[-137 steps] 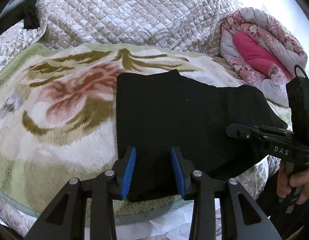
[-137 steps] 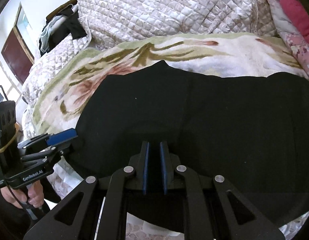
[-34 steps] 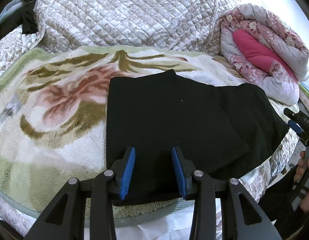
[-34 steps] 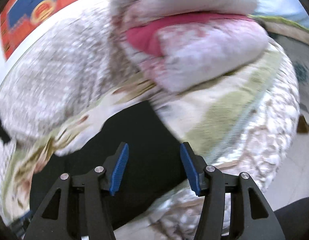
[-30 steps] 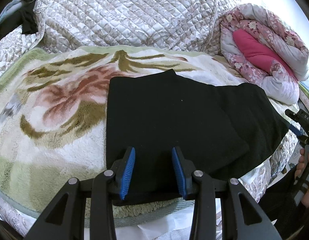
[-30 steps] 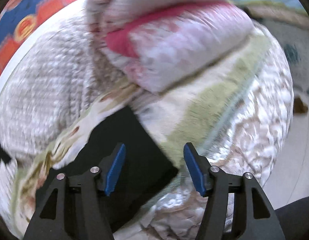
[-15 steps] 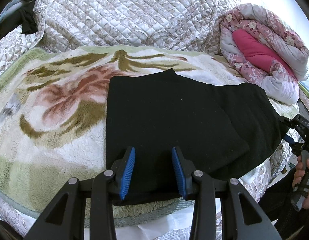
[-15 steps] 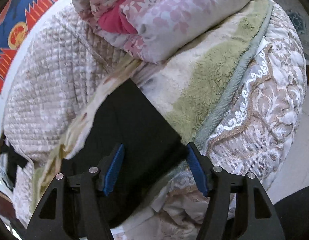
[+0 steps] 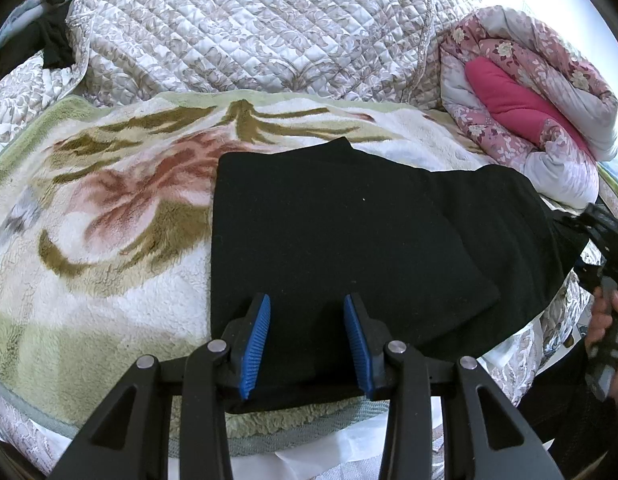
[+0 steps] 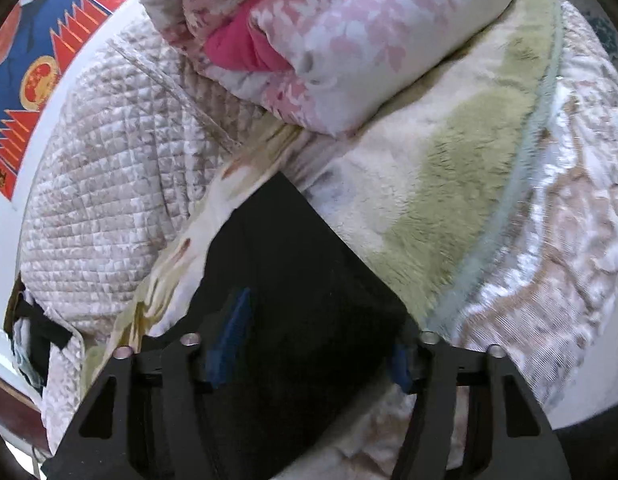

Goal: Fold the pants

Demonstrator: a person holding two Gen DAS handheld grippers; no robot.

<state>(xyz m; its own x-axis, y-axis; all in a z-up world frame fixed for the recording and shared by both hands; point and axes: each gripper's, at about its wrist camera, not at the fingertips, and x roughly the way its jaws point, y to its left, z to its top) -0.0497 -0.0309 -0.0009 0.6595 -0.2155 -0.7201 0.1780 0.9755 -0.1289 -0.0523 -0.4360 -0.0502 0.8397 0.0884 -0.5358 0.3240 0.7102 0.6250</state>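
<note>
Black pants (image 9: 349, 248) lie folded flat on a floral fleece blanket (image 9: 109, 216), with a folded layer on top and a longer part reaching right. My left gripper (image 9: 307, 320) is open and empty, its blue pads just above the near edge of the pants. My right gripper (image 10: 313, 328) is open, its jaws straddling the right end corner of the pants (image 10: 293, 280), one above and one below the cloth. It also shows at the right edge of the left wrist view (image 9: 601, 232), held by a hand.
A quilted beige cover (image 9: 249, 28) rises behind the blanket. A rolled pink floral quilt (image 9: 529, 92) lies at the right, close to the pants' end (image 10: 329, 32). The bed's edge with a lace-patterned cover (image 10: 549, 280) drops away at the front right.
My right gripper swung round to the right end of the pants and moved in until its open jaws straddle the corner. My left gripper stayed still and open.
</note>
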